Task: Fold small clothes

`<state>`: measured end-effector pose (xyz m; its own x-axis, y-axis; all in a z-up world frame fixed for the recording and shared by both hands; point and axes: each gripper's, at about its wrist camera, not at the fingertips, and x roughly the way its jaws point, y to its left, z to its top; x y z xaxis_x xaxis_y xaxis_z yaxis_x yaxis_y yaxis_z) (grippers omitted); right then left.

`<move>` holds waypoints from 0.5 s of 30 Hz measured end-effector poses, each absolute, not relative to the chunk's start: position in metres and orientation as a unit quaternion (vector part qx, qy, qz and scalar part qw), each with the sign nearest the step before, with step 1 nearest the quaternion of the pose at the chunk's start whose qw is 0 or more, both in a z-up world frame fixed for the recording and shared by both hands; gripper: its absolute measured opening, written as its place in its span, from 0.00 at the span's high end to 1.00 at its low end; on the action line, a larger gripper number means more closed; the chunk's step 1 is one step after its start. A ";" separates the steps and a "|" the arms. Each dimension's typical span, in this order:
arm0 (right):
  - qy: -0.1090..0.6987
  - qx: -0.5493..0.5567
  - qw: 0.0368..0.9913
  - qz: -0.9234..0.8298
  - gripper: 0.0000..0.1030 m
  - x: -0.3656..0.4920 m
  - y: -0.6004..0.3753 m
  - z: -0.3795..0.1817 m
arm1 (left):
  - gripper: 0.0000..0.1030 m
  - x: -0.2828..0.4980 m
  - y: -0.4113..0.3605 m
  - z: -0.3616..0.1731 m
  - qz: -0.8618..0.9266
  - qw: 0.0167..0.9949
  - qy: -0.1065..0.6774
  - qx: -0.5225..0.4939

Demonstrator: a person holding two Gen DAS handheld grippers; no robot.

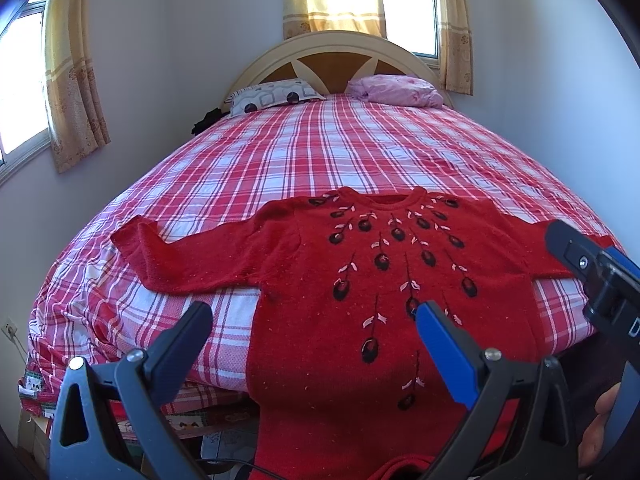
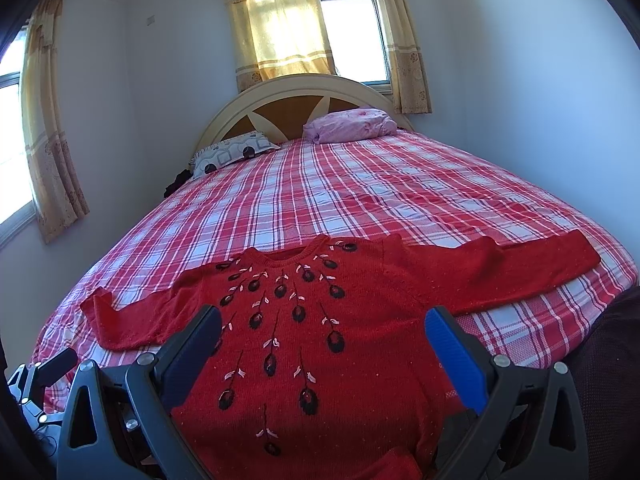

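A red knitted sweater (image 1: pixel 360 280) with black and white embroidered flowers lies face up on the foot of the bed, both sleeves spread out sideways, its hem hanging over the bed's near edge. It also shows in the right wrist view (image 2: pixel 312 340). My left gripper (image 1: pixel 312 320) is open and empty, held above the sweater's lower left side. My right gripper (image 2: pixel 322 328) is open and empty above the sweater's lower body. The right gripper's body also shows in the left wrist view (image 1: pixel 600 276), and the left one's at the lower left of the right wrist view (image 2: pixel 40 380).
The bed has a red and white plaid cover (image 1: pixel 340 148). A patterned pillow (image 1: pixel 272 94) and a pink pillow (image 1: pixel 396 88) lie by the headboard (image 1: pixel 336 52). Curtained windows are behind and to the left. A dark item (image 1: pixel 206 120) sits beside the bed's far left.
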<state>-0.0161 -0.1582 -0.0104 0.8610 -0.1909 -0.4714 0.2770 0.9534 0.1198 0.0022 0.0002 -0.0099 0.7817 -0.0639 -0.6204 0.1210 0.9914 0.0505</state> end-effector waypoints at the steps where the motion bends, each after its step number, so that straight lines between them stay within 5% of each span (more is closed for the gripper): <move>1: 0.234 0.092 0.960 -0.122 0.01 -0.016 -0.158 -0.010 | 0.00 0.002 0.000 -0.010 -0.049 0.943 0.327 0.043; 15: 0.236 0.093 0.960 -0.121 0.01 -0.016 -0.158 -0.011 | 0.00 0.000 -0.002 -0.012 -0.050 0.942 0.328 0.044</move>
